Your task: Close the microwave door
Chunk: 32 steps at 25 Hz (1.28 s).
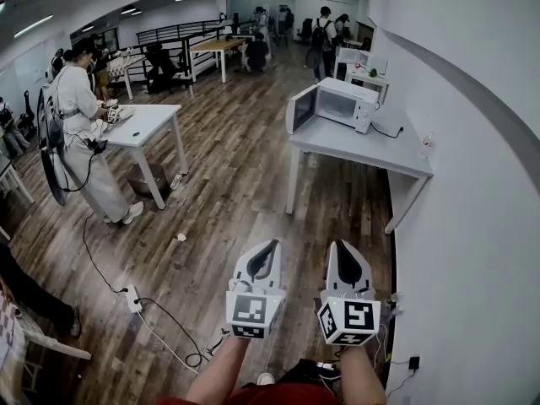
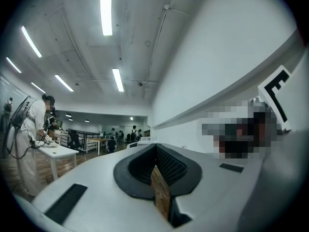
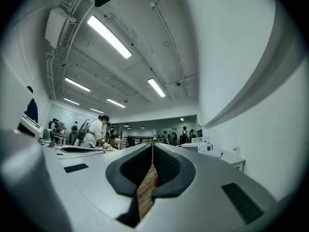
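Observation:
A white microwave [image 1: 339,104] stands on a grey table [image 1: 363,146] against the right wall, far ahead of me. Its door [image 1: 300,109] hangs open to the left. In the right gripper view the microwave [image 3: 199,147] shows small and distant beyond the jaws. My left gripper [image 1: 272,245] and right gripper [image 1: 339,247] are held side by side over the wood floor, well short of the table, both pointing toward it. Each has its jaws shut with nothing between them. The left gripper [image 2: 155,146] and the right gripper [image 3: 153,145] show tips that meet.
A person [image 1: 84,125] works at a white table [image 1: 143,125] on the left. A power strip [image 1: 133,299] and cables lie on the floor at lower left. More tables, chairs and people fill the far end of the room. The white wall [image 1: 472,184] runs along the right.

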Motion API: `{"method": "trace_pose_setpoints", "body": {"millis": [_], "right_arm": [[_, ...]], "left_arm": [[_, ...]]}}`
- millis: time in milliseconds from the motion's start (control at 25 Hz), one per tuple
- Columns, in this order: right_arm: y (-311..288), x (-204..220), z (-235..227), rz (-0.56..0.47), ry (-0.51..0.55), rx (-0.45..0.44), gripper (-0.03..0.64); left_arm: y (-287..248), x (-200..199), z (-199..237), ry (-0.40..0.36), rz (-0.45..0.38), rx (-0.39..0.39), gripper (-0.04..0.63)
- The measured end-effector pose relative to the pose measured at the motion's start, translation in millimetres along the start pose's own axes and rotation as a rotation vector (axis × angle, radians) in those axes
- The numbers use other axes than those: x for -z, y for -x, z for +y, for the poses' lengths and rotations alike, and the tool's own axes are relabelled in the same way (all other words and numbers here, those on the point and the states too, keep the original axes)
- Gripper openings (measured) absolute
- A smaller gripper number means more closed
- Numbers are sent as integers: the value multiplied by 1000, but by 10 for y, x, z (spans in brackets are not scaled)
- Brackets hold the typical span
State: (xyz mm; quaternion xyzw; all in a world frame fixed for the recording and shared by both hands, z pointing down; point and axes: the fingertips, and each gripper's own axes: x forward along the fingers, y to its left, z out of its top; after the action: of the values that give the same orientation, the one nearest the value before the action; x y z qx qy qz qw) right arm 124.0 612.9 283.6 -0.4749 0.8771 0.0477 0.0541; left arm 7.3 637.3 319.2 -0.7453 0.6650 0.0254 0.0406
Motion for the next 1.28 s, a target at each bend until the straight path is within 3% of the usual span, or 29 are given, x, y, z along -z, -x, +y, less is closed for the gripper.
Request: {"method": "trace_pose_setpoints", "body": {"millis": [560, 880, 1280], "right_arm": [[-666, 230, -342, 7, -16, -13, 29], [-1249, 329, -901, 3, -40, -19, 29], [-1866, 435, -1574, -9, -74, -28, 29]], "left_arm": [[-713, 157, 185, -11, 13, -25, 26], [-1533, 207, 136, -16, 20, -33, 26], [-2369, 145, 113, -31, -20, -106, 26]]}}
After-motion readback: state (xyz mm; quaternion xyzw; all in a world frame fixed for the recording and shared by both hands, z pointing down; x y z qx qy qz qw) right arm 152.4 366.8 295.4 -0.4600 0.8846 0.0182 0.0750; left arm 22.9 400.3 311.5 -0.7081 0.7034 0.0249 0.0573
